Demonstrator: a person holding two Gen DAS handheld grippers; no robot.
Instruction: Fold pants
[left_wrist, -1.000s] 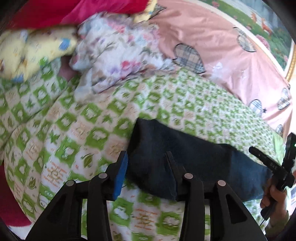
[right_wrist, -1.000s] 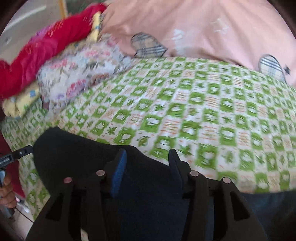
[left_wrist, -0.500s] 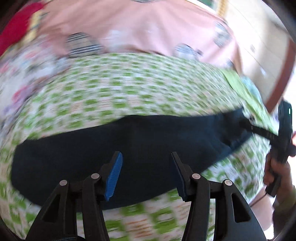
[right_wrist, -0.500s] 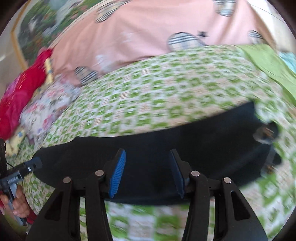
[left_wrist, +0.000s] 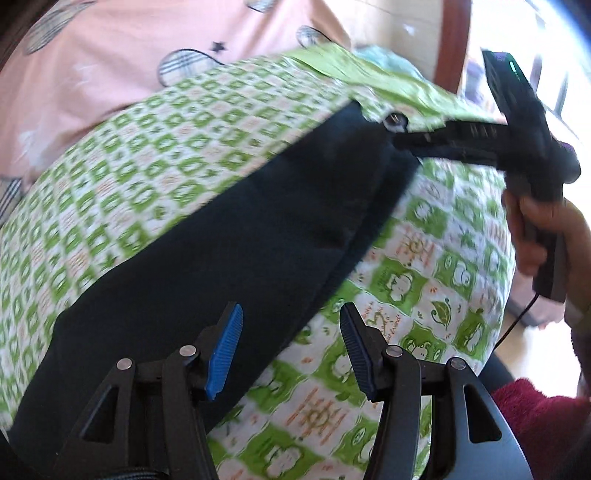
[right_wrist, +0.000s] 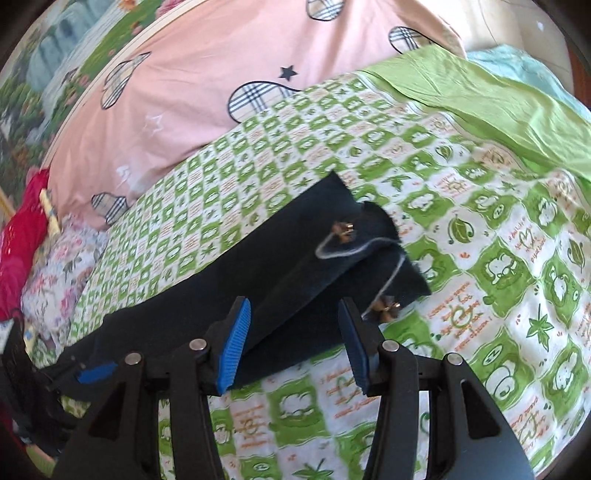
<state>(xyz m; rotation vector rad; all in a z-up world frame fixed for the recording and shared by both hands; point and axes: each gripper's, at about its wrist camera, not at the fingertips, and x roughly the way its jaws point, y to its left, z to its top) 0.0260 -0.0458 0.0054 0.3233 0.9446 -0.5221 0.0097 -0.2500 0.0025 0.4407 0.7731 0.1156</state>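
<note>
Nearest in the left wrist view: left tool (left_wrist: 291, 350), pads spread, pinching nothing, one pad over the pants (left_wrist: 240, 240) and the other over the bed (left_wrist: 424, 229), straddling the long edge. Probably parked there for a grab on that edge, ready for the next fold. Same in the right wrist view: right tool (right_wrist: 295, 339), pads apart with dark cloth lying beyond the gap, not pressed on it. Seen from the left, tip of that tool at the hem end, gripped in a hand (left_wrist: 535, 229); touching the cloth or just beside it, cannot tell. Pants stretched long across the bed's green-checked sheet, flat, the legs laid one on the other with hems slightly offset, likely for a tidy halving lengthwise to crosswise. One tool at each end, so probably bringing hem to waist next. Count: one pair of pants, two tools, two hem clasps (right_wrist: 343, 229), one hand in view. Farther back: one plain green cloth (right_wrist: 498, 110), one pink quilt (right_wrist: 221, 74), one floral bundle (right_wrist: 62, 266), one red cloth (right_wrist: 22, 240).
</note>
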